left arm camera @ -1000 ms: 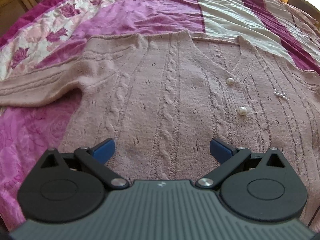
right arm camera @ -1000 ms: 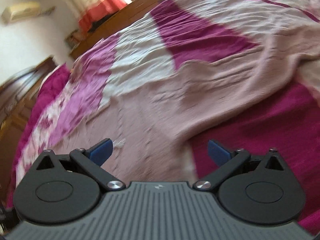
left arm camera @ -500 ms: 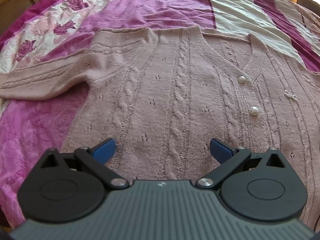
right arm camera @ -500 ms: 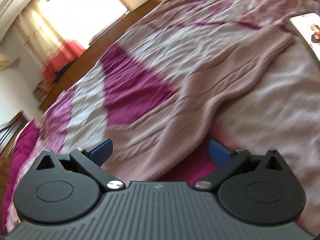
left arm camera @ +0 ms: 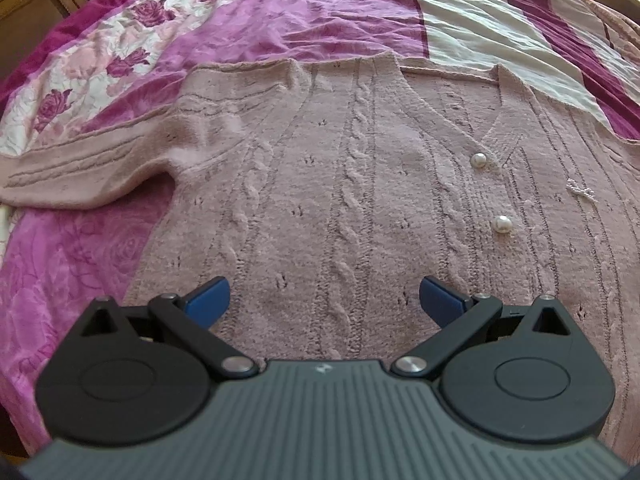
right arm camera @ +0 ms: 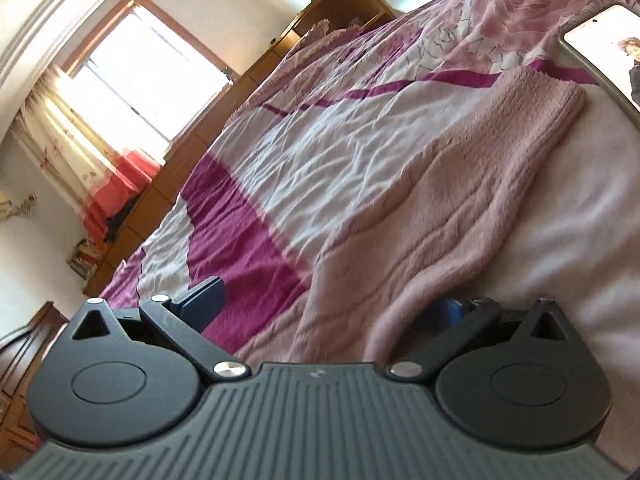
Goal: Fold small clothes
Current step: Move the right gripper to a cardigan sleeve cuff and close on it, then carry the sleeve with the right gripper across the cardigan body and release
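Two tongs are in play, one per hand, both over a bed (left arm camera: 320, 20) covered in a magenta, pink and white floral spread.

Left tongs (left arm camera: 324, 300) hang just above the lower front of a dusty-pink cable-knit cardigan (left arm camera: 340, 184), their blue pads spread wide apart with nothing between them. The cardigan lies flat and face up on the spread, neckline pointing away from the camera. One sleeve (left arm camera: 92, 172) stretches out to the left across the floral part of the cover. Two pearl buttons (left arm camera: 479, 160) sit along the placket right of centre, and a small pearl bow (left arm camera: 582, 192) is sewn on the chest further right.

Right tongs (right arm camera: 320, 300) sit low at the cardigan's other sleeve (right arm camera: 460, 208), which runs away from the camera to a ribbed cuff (right arm camera: 548, 100) lying on a white patch of the spread. Their pads stand apart; the sleeve fabric fills the gap between them and bulges up over the right pad, hiding most of it. Whether the pads touch the knit, I cannot tell. A phone (right arm camera: 608, 52) with a lit screen lies on the bed just beyond the cuff. Past the bed stand wooden cabinets (right arm camera: 168, 184) and a bright window (right arm camera: 148, 64) with curtains.
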`<state>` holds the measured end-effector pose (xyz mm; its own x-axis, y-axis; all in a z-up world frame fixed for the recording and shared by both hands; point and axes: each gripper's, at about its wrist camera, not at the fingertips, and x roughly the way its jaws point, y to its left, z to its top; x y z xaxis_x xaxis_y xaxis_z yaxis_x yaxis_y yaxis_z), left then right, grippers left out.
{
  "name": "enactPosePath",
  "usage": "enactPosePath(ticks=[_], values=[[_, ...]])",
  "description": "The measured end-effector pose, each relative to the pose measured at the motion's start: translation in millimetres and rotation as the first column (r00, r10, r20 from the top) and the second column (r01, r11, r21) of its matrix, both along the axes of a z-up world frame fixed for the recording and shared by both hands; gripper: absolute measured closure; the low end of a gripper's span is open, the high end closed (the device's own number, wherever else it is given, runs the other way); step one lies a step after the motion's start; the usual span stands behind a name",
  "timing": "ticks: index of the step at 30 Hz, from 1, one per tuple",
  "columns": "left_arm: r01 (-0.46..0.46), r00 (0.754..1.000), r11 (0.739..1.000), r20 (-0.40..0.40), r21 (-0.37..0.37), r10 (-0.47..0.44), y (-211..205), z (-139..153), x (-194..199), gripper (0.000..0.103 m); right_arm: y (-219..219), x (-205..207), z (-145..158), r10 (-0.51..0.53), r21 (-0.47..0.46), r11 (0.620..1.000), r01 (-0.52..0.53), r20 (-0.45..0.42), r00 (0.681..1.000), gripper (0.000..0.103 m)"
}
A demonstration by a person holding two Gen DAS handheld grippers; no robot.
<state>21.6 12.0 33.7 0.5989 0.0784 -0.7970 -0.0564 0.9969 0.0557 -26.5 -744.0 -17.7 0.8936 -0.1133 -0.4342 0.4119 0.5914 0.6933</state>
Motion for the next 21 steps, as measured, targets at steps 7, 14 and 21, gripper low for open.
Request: enactPosePath(ticks=[7,14,21], values=[[0.035,0.999,0.999,0.032,0.016,-0.035,-7.2,9.4,0.7,0.000,-16.3,13.4,3.6,-0.065,-0.007,0.998,0.064,-0.031,0.997,0.039],[0.054,0.998,0.998,0.034,0.027,-0.054,-7.8,7.9,-2.2,0.000,-16.5,-8.2,24.0,-0.091,-0.079,0.993,0.089,-0.024,0.996,0.095],[0.067,0.995,0.997,0.067,0.024,-0.069,-3.8,16.0,-4.1,0.000,12.9,-33.2,80.1,-0.019,-0.140,0.990,0.032,0.093,0.995,0.095]])
